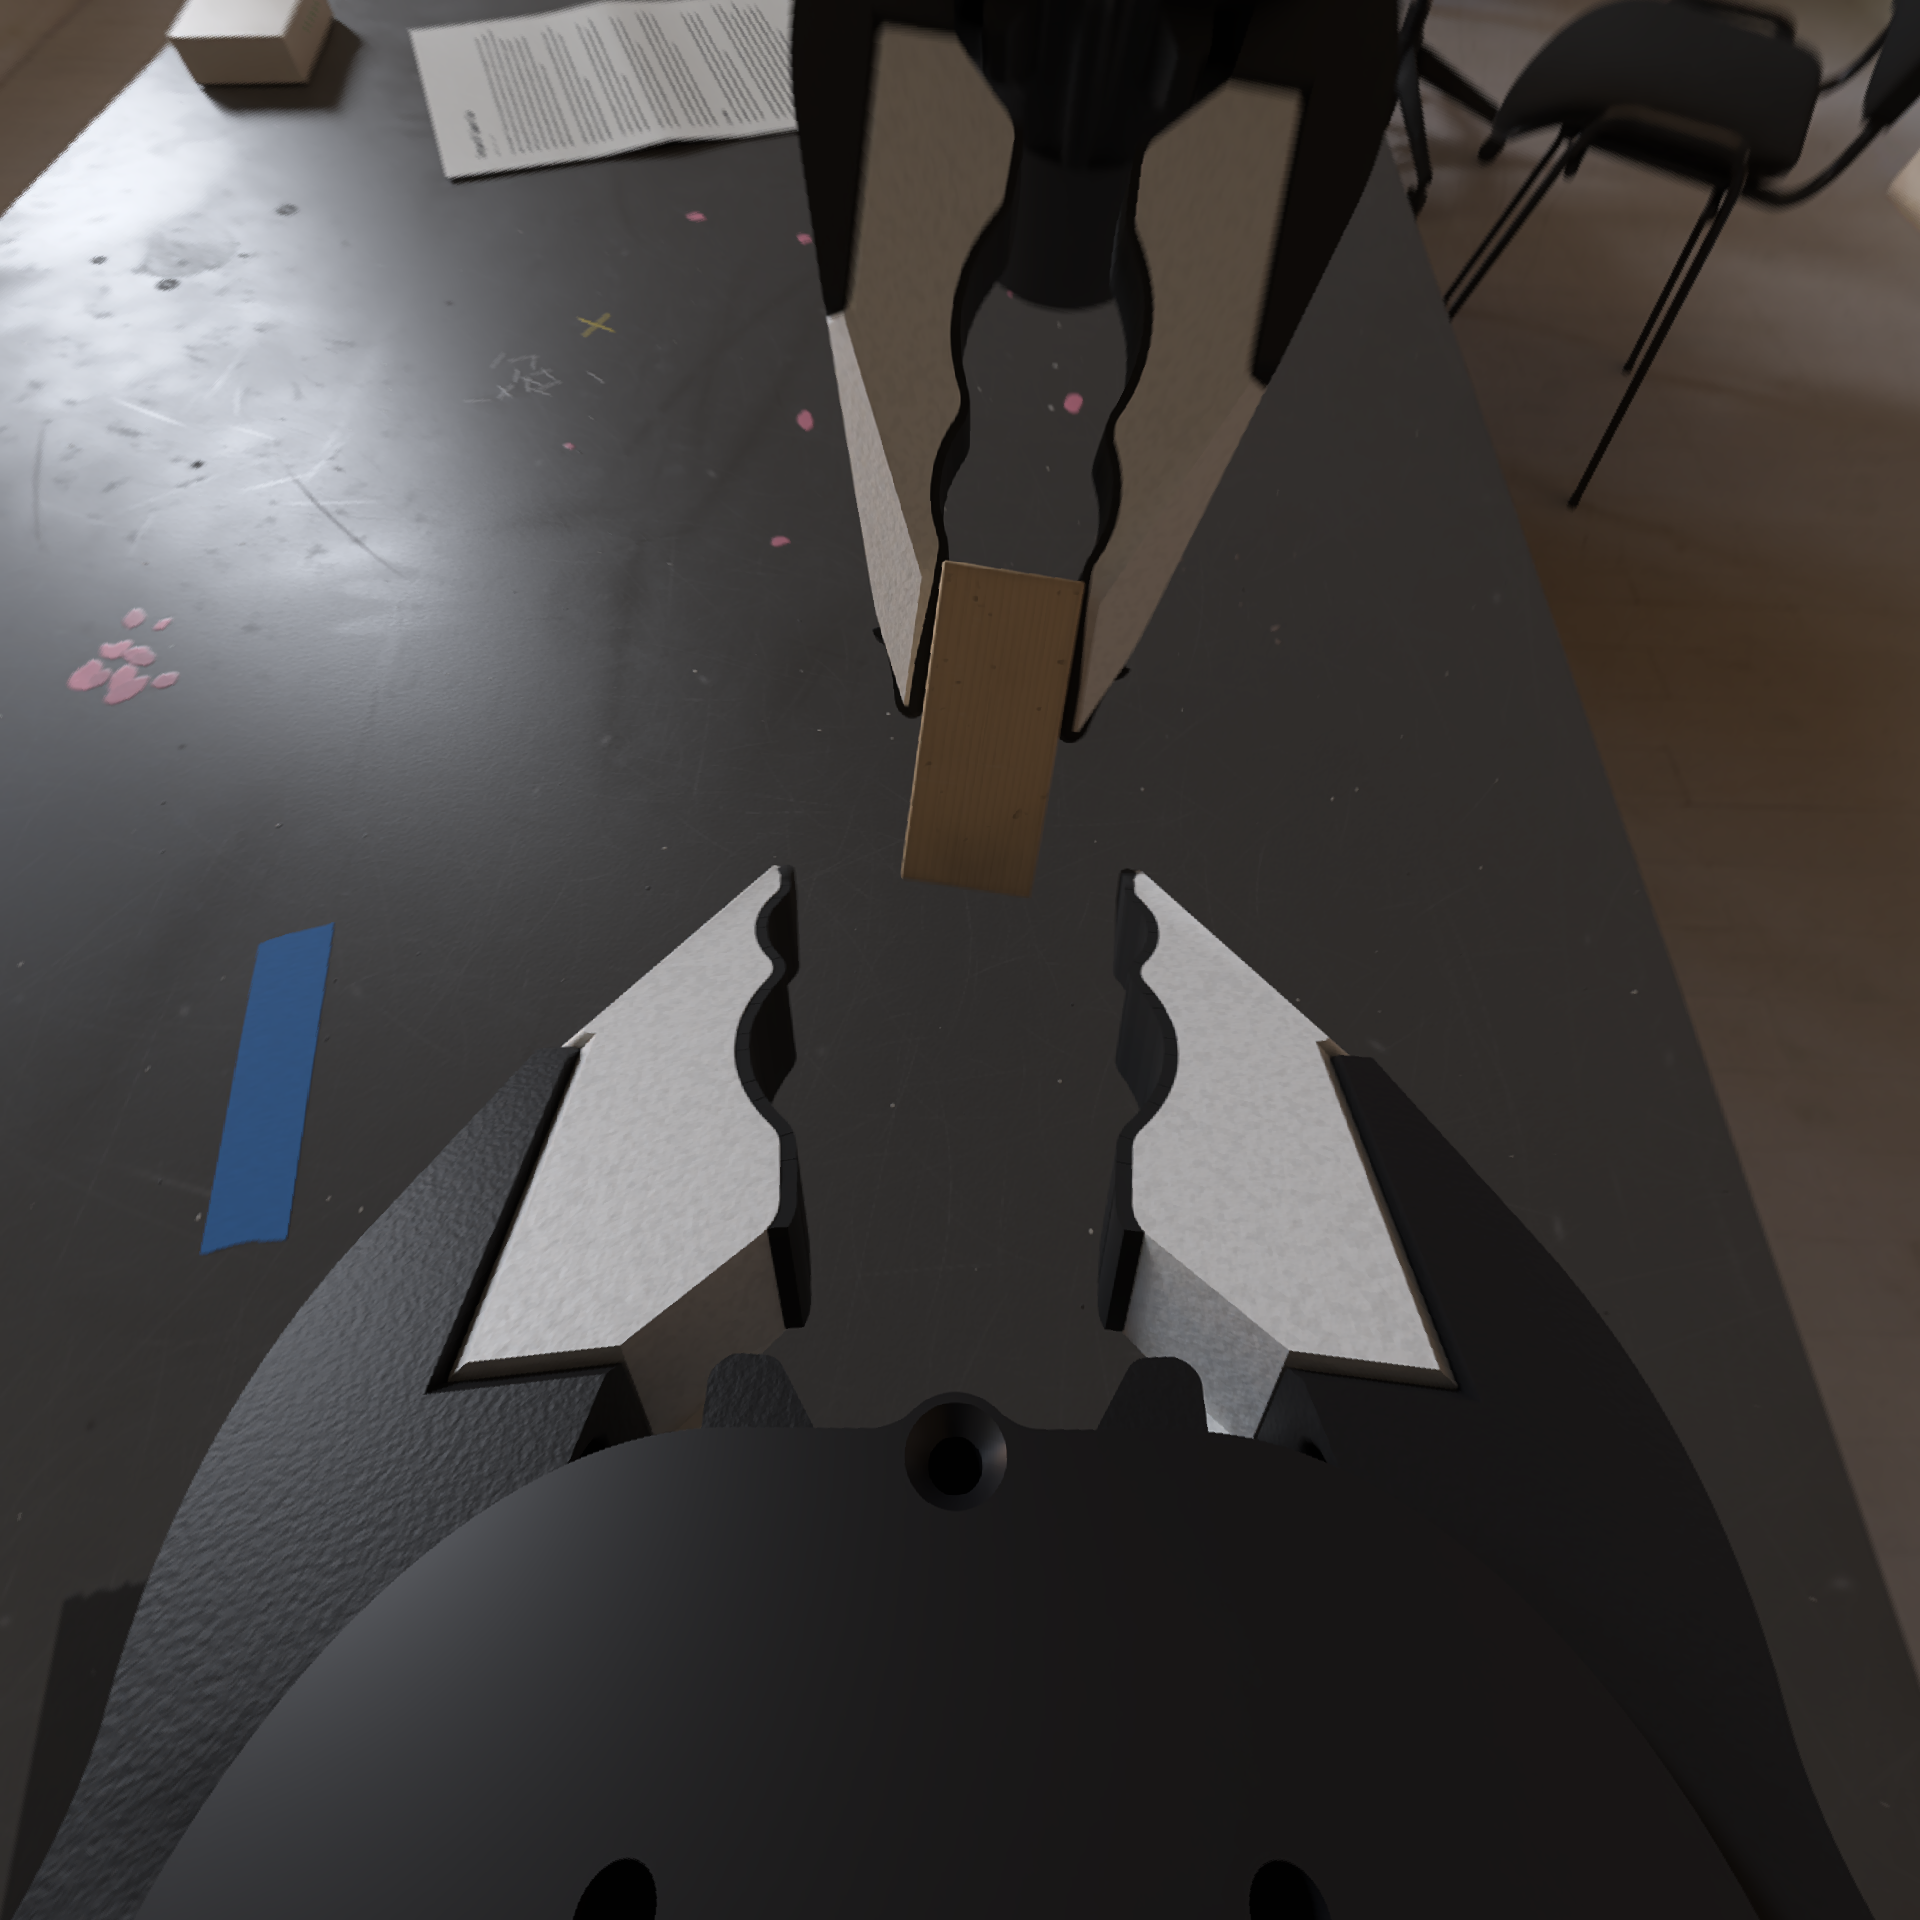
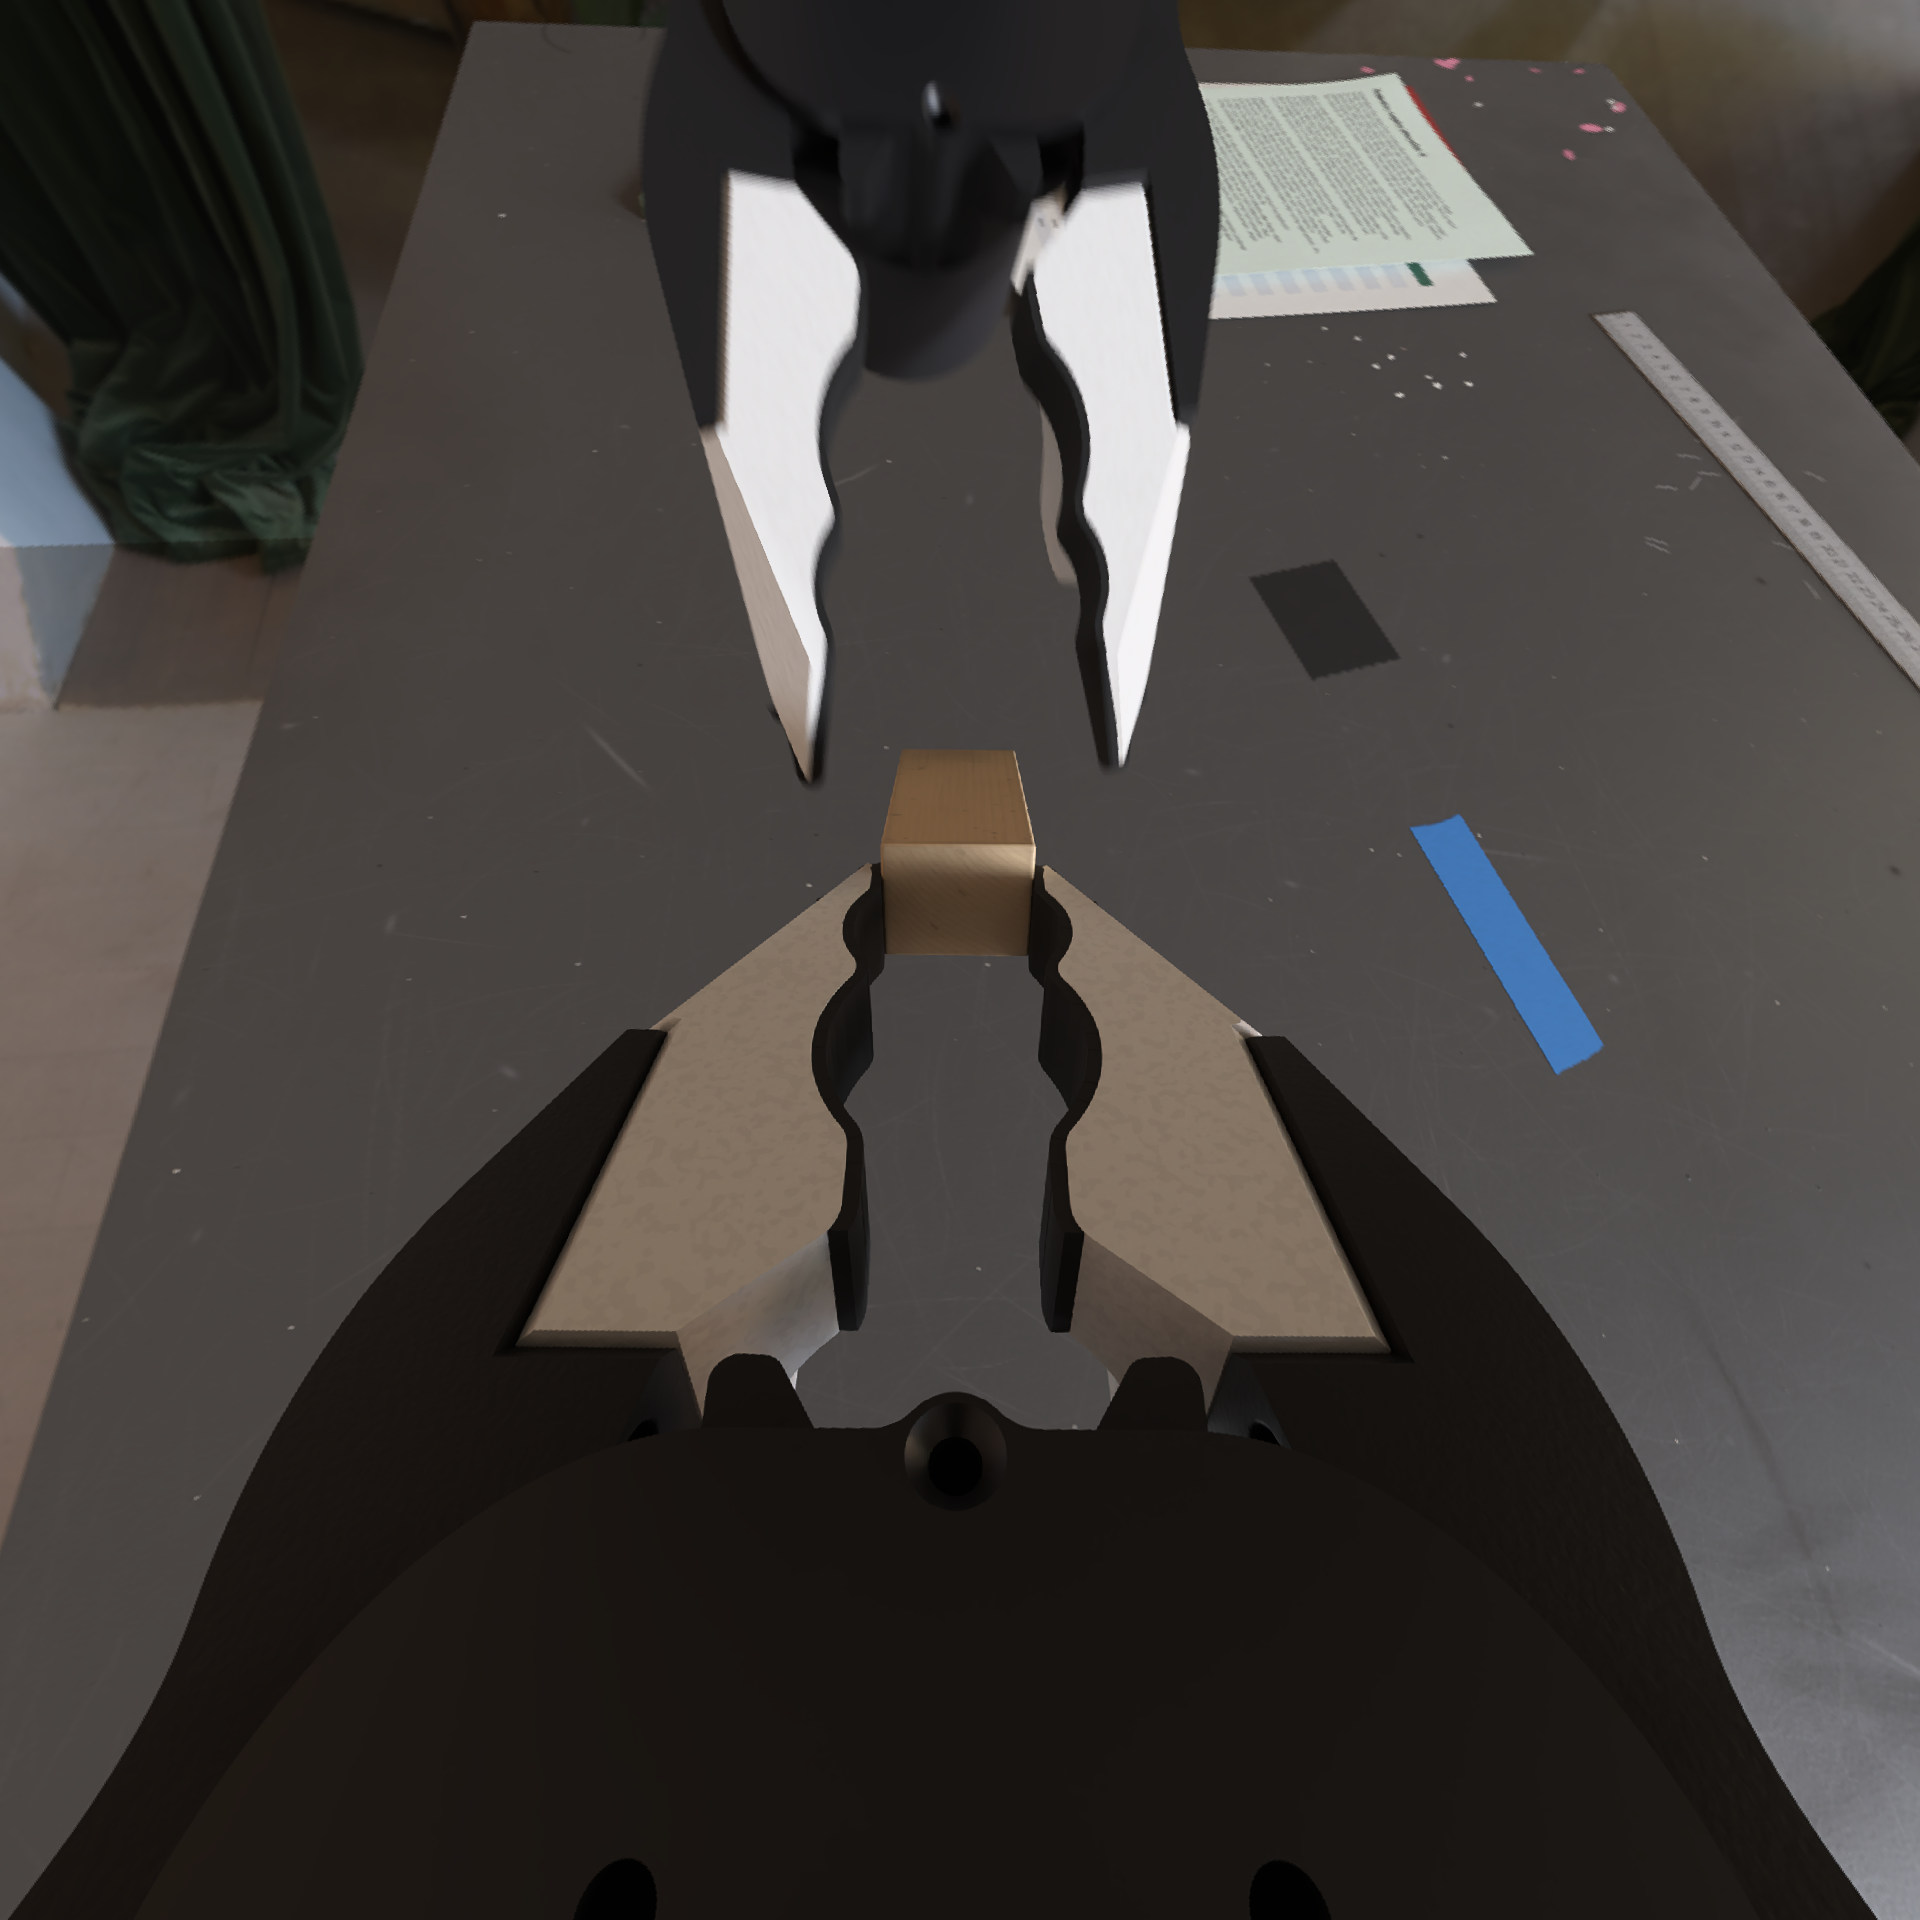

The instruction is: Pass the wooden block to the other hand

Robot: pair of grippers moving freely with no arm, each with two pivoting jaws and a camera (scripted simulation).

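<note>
The wooden block (image 2: 958,891) is a light tan oblong held between my right gripper's (image 2: 958,883) fingertips above the dark table (image 2: 468,935). In the left wrist view the block (image 1: 987,727) points toward my left gripper (image 1: 956,883), and the right gripper (image 1: 992,665) shows shut on its far end. My left gripper is open, its fingertips just short of the block's near end, on either side and apart from it. In the right wrist view the left gripper (image 2: 961,769) shows beyond the block, open.
A blue tape strip (image 1: 268,1086) lies on the table left of my left gripper. Printed sheets (image 1: 613,83) and a pale box (image 1: 255,42) lie at the far end. A steel ruler (image 2: 1766,488) lies near the right edge. Black chairs (image 1: 1652,114) stand beside the table.
</note>
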